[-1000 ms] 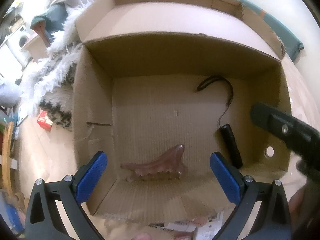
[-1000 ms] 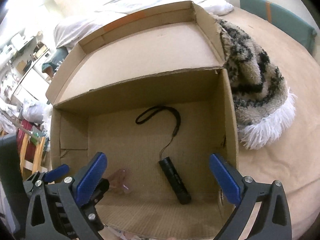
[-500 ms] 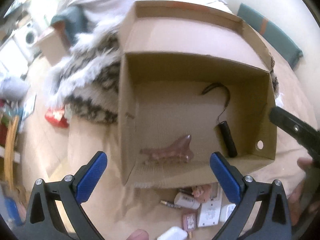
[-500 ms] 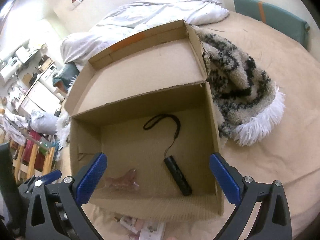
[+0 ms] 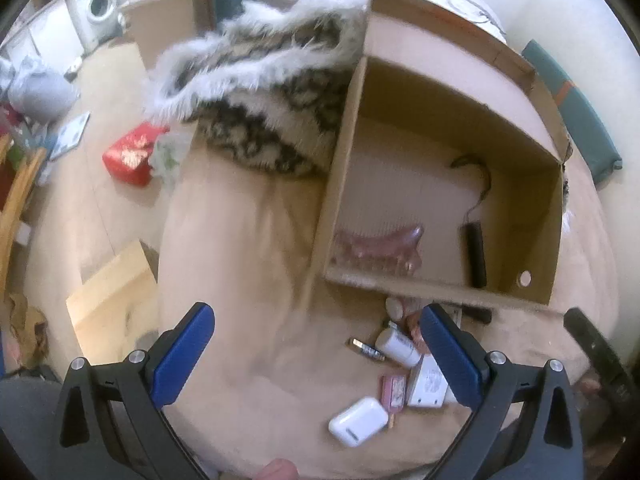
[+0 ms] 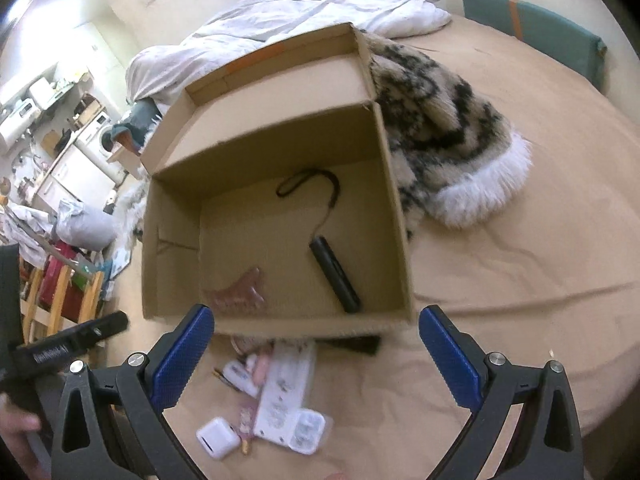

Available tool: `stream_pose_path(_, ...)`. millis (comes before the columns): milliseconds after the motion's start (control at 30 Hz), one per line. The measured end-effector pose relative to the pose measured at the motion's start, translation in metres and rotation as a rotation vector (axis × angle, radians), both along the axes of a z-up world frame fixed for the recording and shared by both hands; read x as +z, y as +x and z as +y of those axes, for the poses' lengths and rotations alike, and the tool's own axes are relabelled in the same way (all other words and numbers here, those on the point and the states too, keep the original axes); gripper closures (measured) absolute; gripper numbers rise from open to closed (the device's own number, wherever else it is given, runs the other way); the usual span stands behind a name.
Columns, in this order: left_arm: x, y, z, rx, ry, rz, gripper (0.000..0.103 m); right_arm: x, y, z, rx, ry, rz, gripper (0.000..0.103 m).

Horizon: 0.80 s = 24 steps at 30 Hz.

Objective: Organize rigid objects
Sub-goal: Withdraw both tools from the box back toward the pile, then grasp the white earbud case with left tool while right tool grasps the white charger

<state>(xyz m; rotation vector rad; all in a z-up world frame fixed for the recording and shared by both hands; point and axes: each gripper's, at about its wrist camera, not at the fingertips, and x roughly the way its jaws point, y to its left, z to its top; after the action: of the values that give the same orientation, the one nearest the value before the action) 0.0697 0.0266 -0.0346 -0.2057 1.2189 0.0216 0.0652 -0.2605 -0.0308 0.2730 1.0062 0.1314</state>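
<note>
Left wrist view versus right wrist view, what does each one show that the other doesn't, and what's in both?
Only the left wrist view shows the red packet on the floor and the flat cardboard sheet.

Only the right wrist view shows the white duvet behind the box and the wide bare stretch of tan bed sheet to its right.

Both show the open cardboard box holding a black flashlight and pink comb, the furry blanket, and the white earbud case among the small items in front of the box. Each gripper's jaws are open and empty.
</note>
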Motion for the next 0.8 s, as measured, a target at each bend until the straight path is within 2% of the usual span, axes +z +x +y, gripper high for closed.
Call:
stream_pose_path(233, -0.032, -0.022, -0.005, 0.018, 0.047, 0.086, 0.001, -0.023, -0.019, -0.005, 0.0, -0.014, 0.08, 0.0)
stream_pose_path(300, -0.044, -0.028, -0.01, 0.015, 0.059, 0.123, 0.001, -0.029, -0.022, -0.004, 0.015, 0.007, 0.107, 0.0)
stream_pose_path(400, -0.068, -0.039, -0.022, -0.007, 0.054, 0.198, 0.002, -0.04, -0.025, 0.002, 0.019, -0.015, 0.153, 0.0)
stream_pose_path(500, -0.09, -0.046, -0.031, 0.009, 0.016, 0.273, 0.016, -0.051, -0.024, 0.007, 0.034, -0.006, 0.205, 0.0)
stream_pose_path(600, -0.101, -0.052, -0.04, 0.017, 0.005, 0.302, 0.017, -0.062, -0.024, 0.009, 0.038, 0.045, 0.246, 0.0)
stream_pose_path(633, -0.102, -0.053, -0.045, -0.006, 0.007, 0.305, 0.017, -0.066, -0.024, 0.009, 0.047, 0.08, 0.266, 0.003)
stream_pose_path(733, -0.103, -0.056, -0.059, -0.074, 0.019, 0.307, 0.017, -0.074, -0.023, 0.01, 0.073, 0.15, 0.317, 0.023)
stream_pose_path(800, -0.102, -0.059, -0.064, -0.112, 0.014, 0.313, 0.017, -0.079, -0.024, 0.013, 0.083, 0.152, 0.34, 0.028)
